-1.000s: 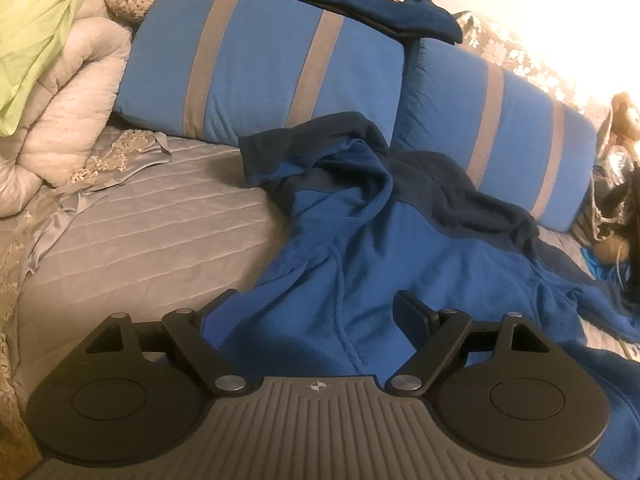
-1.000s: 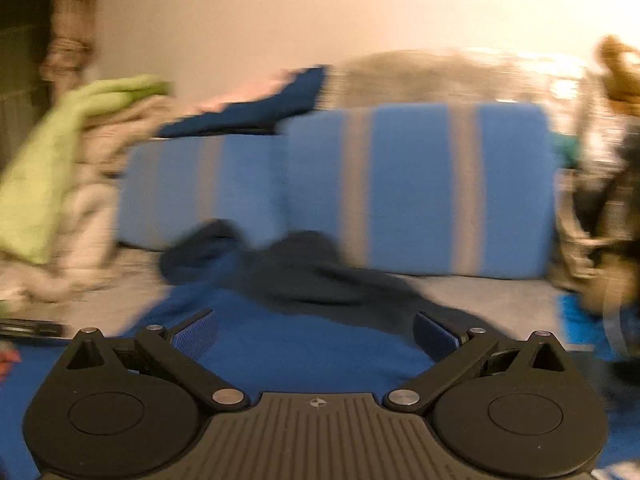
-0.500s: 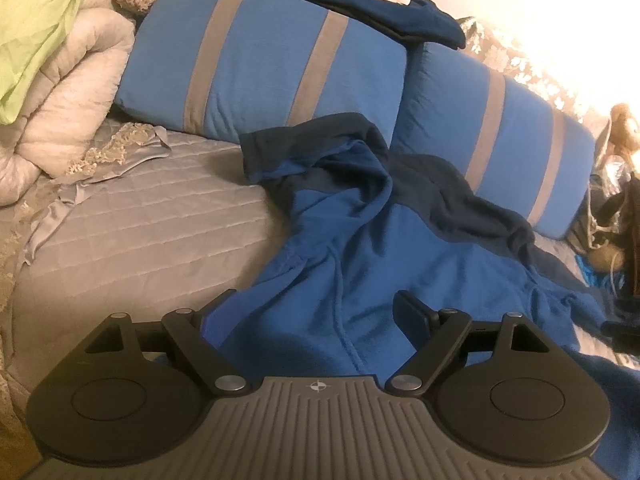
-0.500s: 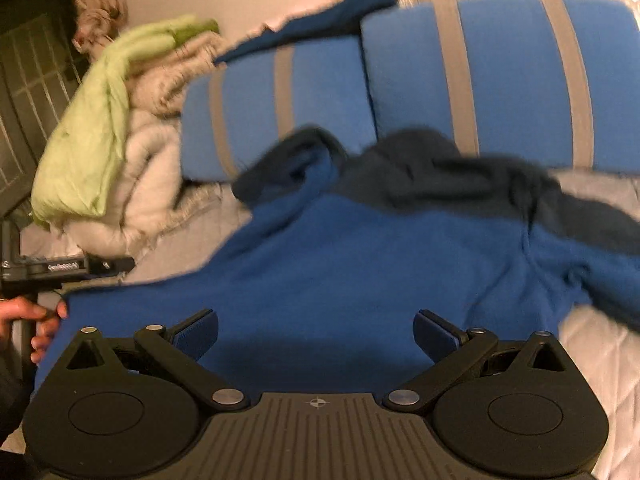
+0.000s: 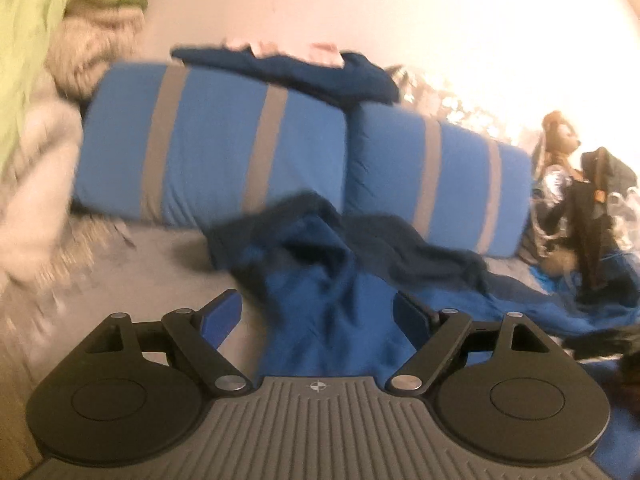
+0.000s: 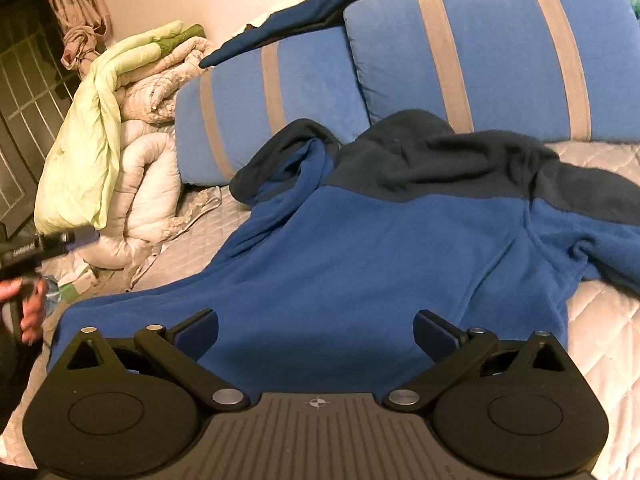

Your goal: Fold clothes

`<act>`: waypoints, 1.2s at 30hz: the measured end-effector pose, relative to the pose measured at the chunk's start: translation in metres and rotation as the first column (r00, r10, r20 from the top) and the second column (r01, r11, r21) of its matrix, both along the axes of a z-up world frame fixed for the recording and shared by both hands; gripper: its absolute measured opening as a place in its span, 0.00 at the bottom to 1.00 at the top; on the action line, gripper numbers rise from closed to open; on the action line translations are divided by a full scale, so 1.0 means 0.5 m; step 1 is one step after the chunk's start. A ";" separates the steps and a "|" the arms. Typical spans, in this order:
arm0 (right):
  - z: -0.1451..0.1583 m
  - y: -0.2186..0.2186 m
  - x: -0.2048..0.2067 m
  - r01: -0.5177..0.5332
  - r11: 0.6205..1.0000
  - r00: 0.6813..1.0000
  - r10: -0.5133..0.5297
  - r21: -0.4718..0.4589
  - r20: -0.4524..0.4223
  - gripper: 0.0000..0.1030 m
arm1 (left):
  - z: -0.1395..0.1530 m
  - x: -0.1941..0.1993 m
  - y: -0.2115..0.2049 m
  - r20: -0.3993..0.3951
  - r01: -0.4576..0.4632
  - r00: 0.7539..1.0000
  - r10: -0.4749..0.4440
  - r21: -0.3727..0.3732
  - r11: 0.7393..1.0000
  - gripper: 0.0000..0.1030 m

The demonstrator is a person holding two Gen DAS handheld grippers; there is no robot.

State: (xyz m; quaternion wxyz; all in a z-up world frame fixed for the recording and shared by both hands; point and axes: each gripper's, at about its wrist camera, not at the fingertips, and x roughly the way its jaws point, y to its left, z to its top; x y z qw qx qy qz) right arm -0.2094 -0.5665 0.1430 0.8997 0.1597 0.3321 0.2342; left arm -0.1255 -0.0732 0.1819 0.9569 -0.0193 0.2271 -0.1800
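Bed [image 6: 600, 320] with a grey quilted cover fills both views. Two blue pillows with grey stripes [image 6: 480, 52] stand on edge along the far side, against the wall. A rolled pale duvet with a green sheet over it [image 6: 100, 152] is piled at the left end of the pillows.

Blue fleece top [image 6: 380, 248] lies spread on the cover, in front of the pillows. Long axis runs from the near-left hem to the far-right shoulders. Dark navy collar/yoke end points at the pillows and touches their base; bright blue body end points back toward the cameras. One sleeve is bunched up against the left pillow; the other trails off to the right. It is rumpled, not flat, no fold lines visible.

A second dark blue garment [image 6: 312, 12] is draped on top of the pillows, well apart from the fleece.

Right gripper [image 6: 316, 330]: jaws wide apart, nothing between the pads, hanging over the near hem of the fleece. Cannot tell if the fingers touch the cloth.

Left gripper [image 5: 318, 312]: jaws wide apart, nothing clamped, pointing over the fleece's left edge toward the bunched sleeve. That view is motion-blurred, so contact is unclear. In the right wrist view it sits at the far left edge, with the person's hand [image 6: 24, 308] on its grip.

Brown stuffed toy [image 5: 560, 140] and dark clutter sit at the right end of the pillows.
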 end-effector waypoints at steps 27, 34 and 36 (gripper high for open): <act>-0.021 -0.015 0.024 -0.007 0.992 0.996 0.018 0.128 -0.083 1.00 | -0.275 0.522 -0.013 -0.100 -0.036 0.993 0.059 0.214 0.976 0.17; -0.020 -0.012 0.023 -0.004 0.993 0.997 0.013 0.121 -0.081 1.00 | -0.194 0.473 -0.002 -0.094 -0.079 0.991 0.099 0.194 0.978 0.10; -0.020 -0.012 0.022 -0.002 0.993 0.997 0.011 0.119 -0.075 1.00 | -0.155 0.437 0.007 -0.086 -0.078 0.992 0.096 0.193 0.978 0.09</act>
